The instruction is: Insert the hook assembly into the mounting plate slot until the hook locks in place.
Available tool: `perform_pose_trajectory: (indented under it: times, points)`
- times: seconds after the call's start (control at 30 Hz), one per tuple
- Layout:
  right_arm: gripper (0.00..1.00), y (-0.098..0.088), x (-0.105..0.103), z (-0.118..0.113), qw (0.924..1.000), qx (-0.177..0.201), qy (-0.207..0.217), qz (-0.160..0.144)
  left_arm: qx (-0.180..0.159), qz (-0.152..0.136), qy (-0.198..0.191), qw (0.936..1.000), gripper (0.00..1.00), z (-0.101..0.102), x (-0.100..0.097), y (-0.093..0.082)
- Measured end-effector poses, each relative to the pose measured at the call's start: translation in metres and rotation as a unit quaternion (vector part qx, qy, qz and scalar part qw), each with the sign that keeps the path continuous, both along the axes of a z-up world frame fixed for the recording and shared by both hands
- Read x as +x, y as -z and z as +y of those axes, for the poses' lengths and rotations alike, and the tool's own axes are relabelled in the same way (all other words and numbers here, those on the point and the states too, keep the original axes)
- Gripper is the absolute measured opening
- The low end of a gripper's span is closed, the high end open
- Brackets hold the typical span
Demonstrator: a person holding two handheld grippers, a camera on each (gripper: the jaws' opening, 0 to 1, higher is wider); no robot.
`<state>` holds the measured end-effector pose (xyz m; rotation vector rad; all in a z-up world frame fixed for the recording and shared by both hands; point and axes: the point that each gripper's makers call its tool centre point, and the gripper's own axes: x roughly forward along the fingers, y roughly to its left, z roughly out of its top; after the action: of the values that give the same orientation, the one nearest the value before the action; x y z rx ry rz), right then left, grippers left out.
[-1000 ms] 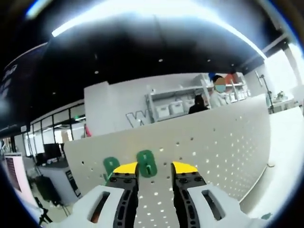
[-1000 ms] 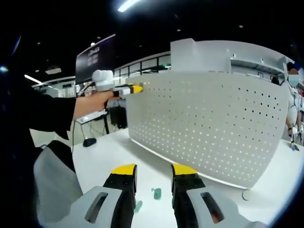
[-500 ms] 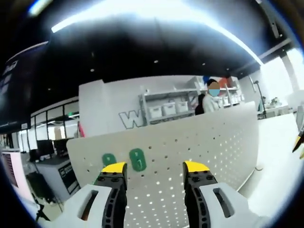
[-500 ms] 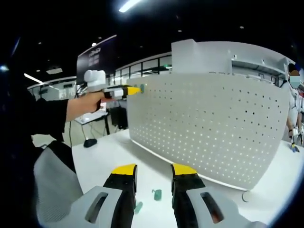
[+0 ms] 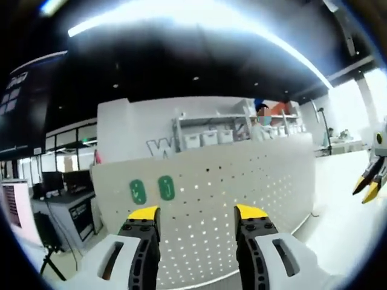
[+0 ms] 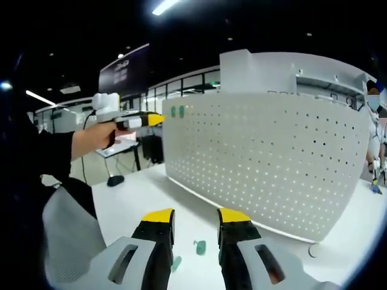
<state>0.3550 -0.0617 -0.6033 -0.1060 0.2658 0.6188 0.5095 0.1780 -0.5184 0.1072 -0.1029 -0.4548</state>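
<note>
While raised, left gripper [image 6: 156, 119] faces pegboard [image 6: 266, 157]; jaws apart

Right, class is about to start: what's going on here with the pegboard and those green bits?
A person holds a gripper in each hand at a white pegboard standing on a table. Two green hooks sit side by side near the board's upper corner. The left gripper, jaws open, is clear of them. The right gripper hovers open over two more green hooks lying on the table.
</note>
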Motion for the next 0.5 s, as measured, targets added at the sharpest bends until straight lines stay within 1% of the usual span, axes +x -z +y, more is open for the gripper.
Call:
perform_pose_trajectory:
  times: [0.23, 0.43, 0.5]
  points:
    - [0.27, 0.001, 0.002, 0.0, 1.0, -0.003, -0.002, 0.001, -0.002, 0.009, 0.004, 0.9999, 0.51, 0.005, -0.025, 0.013]
    - [0.27, 0.002, 0.002, 0.004, 1.0, -0.004, -0.007, 0.002, 0.003, 0.017, 0.006, 0.9998, 0.51, 0.009, -0.046, 0.025]
    - [0.27, 0.004, 0.002, 0.005, 0.9999, -0.005, -0.008, 0.004, -0.001, 0.023, 0.006, 0.9997, 0.51, 0.009, -0.054, 0.029]
